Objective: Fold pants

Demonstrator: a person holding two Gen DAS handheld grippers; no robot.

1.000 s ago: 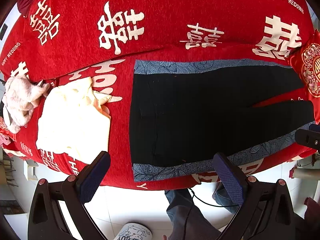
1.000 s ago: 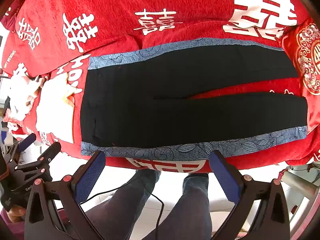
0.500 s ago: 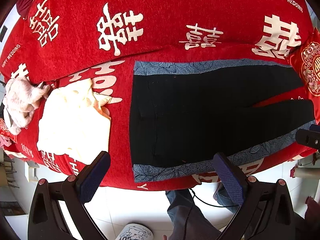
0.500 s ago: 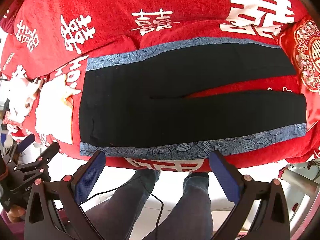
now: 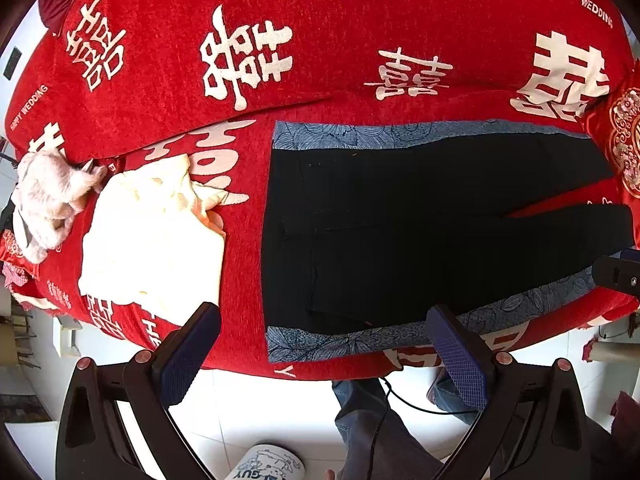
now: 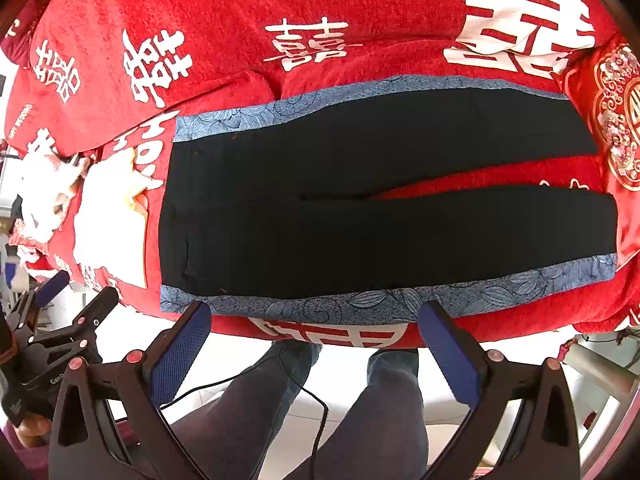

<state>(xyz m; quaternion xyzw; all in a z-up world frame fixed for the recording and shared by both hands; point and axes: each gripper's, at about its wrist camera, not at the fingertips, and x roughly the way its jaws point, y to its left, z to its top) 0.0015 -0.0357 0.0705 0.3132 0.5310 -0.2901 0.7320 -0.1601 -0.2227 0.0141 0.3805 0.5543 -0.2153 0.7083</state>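
Black pants (image 5: 420, 220) with blue patterned side stripes lie flat on a red bed cover (image 5: 320, 40), waistband to the left, legs spread slightly to the right. They also show in the right wrist view (image 6: 360, 220). My left gripper (image 5: 324, 344) is open and empty, hovering just off the near bed edge by the waistband corner. My right gripper (image 6: 312, 340) is open and empty, hovering at the near blue stripe (image 6: 360, 300) around the pants' middle. The left gripper also appears at the left edge of the right wrist view (image 6: 60, 320).
A cream folded garment (image 5: 152, 232) and a pale pink fluffy cloth (image 5: 48, 200) lie left of the pants. A red embroidered cushion (image 6: 616, 120) sits at the right end. The person's legs (image 6: 320, 408) and a cable are below, over white floor tiles.
The right gripper has moved slightly closer to the near edge of the pants. The left gripper has barely moved.
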